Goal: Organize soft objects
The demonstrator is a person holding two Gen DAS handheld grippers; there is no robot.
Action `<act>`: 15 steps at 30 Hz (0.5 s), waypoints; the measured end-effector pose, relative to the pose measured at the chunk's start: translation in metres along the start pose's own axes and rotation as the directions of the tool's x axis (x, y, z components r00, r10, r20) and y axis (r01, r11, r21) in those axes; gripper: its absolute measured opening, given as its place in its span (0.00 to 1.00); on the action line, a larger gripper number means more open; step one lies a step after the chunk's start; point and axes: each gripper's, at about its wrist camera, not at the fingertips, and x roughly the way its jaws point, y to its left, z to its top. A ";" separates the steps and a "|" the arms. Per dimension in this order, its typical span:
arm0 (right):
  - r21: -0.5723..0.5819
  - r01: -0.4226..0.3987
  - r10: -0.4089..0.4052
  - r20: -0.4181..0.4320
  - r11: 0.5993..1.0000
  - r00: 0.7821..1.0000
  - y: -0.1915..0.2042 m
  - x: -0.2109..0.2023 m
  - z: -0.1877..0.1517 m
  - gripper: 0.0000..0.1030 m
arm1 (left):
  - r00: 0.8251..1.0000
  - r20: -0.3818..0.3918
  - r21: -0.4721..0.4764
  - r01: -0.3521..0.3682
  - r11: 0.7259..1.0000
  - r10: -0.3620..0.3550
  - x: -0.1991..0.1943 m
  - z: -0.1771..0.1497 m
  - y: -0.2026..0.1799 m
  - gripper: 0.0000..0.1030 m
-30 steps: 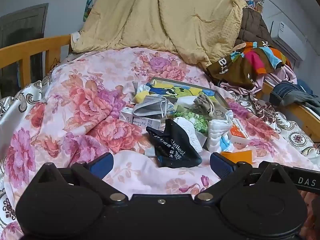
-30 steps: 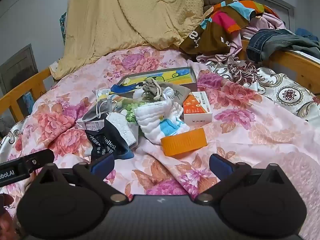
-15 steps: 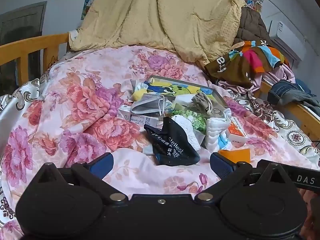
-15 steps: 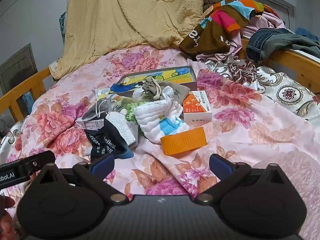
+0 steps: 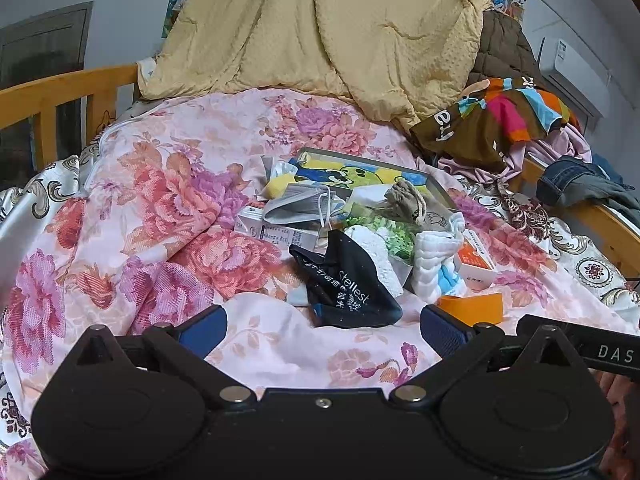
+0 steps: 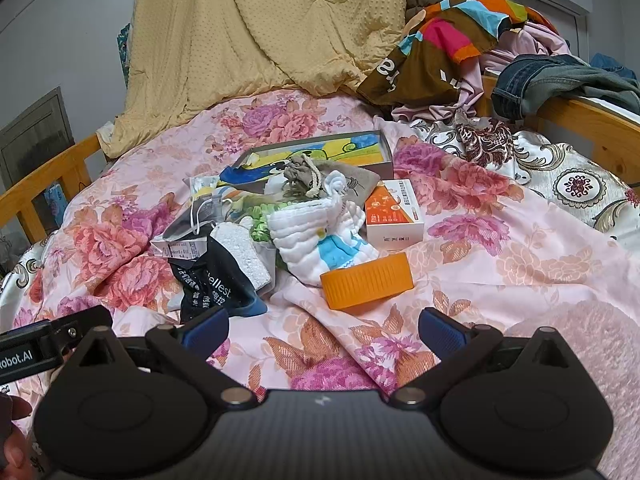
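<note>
Both grippers hover over the floral quilt [image 5: 160, 208], jaws apart and empty: left gripper [image 5: 323, 330], right gripper [image 6: 323, 326]. The soft stuff sits in one heap mid-bed: black pouch [image 5: 348, 288] nearest the left gripper, white folded cloth [image 6: 316, 236] right of it, grey face mask [image 5: 296, 206] and drawstring bag [image 6: 304, 172] behind, in front of a picture box [image 6: 320, 152]. Orange lid [image 6: 366, 280] lies just ahead of the right gripper, orange-white carton [image 6: 394, 216] behind it.
</note>
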 end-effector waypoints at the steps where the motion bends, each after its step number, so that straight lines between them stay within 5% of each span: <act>1: 0.000 0.000 0.000 0.000 1.000 1.000 0.000 0.000 0.000 1.00 | 1.000 0.000 -0.001 0.000 1.000 0.000 0.000 0.000 0.001 0.99; 15: 0.001 0.001 -0.001 -0.003 1.000 1.000 0.000 0.001 0.000 1.00 | 1.000 -0.003 -0.004 -0.003 1.000 0.003 0.002 -0.002 0.004 0.99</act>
